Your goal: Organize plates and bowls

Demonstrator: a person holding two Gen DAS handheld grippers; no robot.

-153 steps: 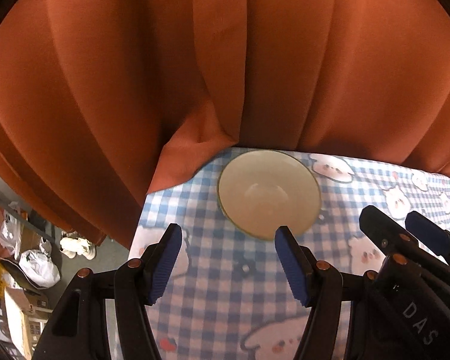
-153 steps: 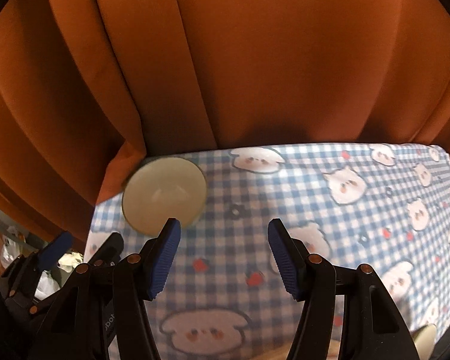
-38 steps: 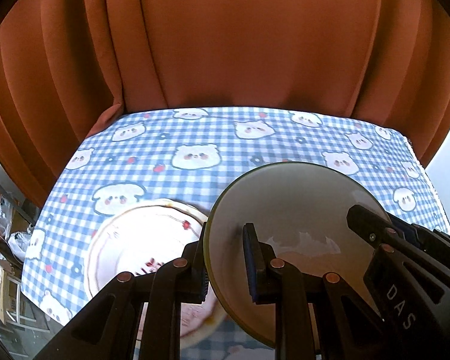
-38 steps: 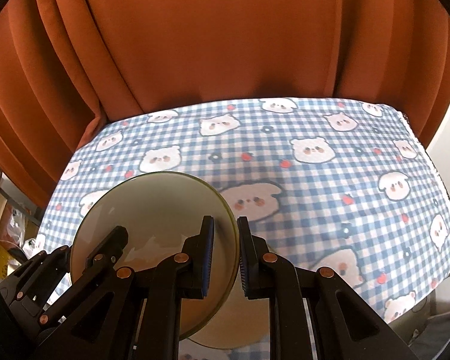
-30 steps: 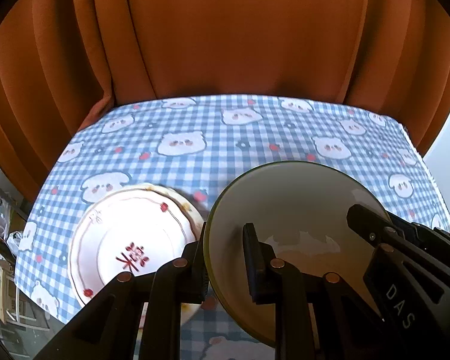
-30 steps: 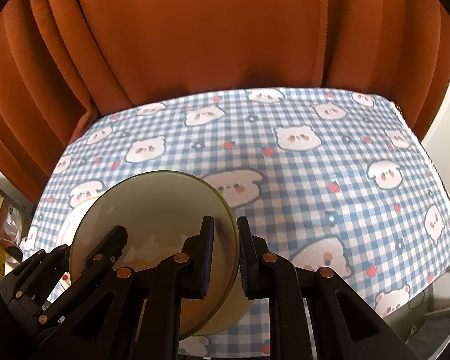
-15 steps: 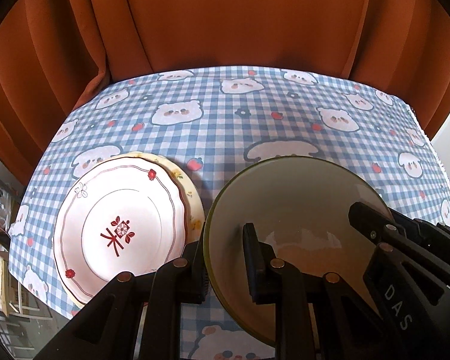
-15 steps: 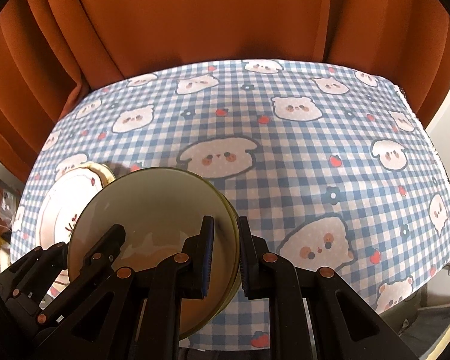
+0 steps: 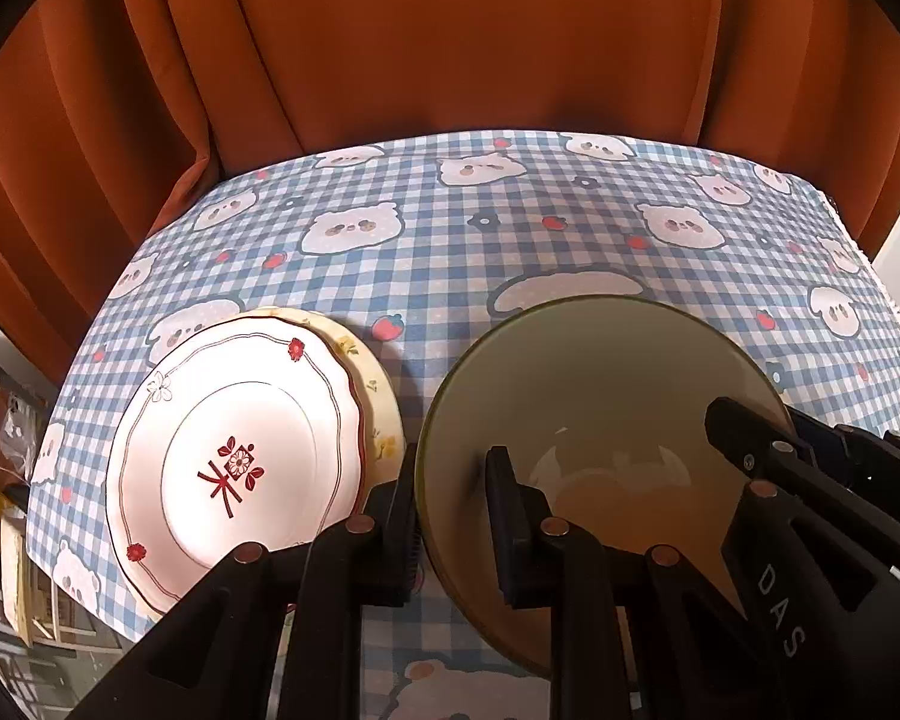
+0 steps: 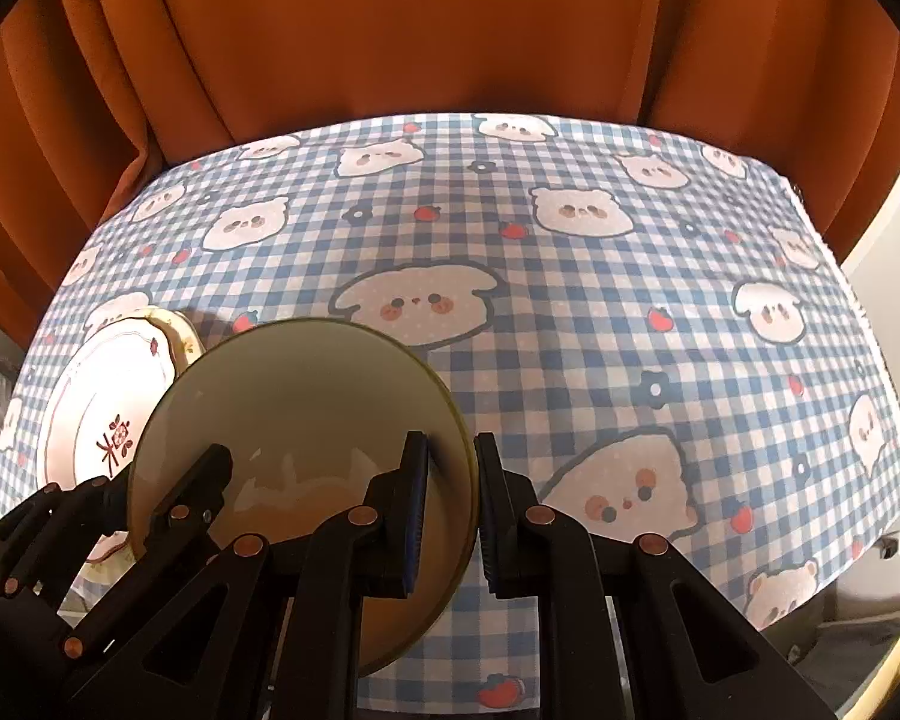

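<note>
You've got both grippers on the same olive-green bowl (image 9: 600,396). Left gripper (image 9: 453,516) is clamped on the bowl's left rim, one pad outside the wall, one inside. Right gripper (image 10: 450,510) is clamped on the opposite rim the same way, rim pinched between its blue pads (image 10: 415,504). Both jaws stand nearly closed on the thin wall.

The bowl sits over the near edge of the table (image 10: 570,312), which is covered with a blue-checked cloth printed with bears and strawberries. From your wrist views I can't tell whether the bowl's base touches the cloth or hangs just above it; the bottom is hidden behind the fingers.

Just to the bowl's left, on the cloth, there's a stack of plates: a white plate (image 9: 240,456) with a red floral motif and scalloped red line on top, and a cream plate (image 9: 378,390) with small yellow flowers under it, its rim sticking out on the bowl side. Bowl and stack look near, apart.

Orange curtain (image 9: 450,42) hangs behind the table's far edge.
</note>
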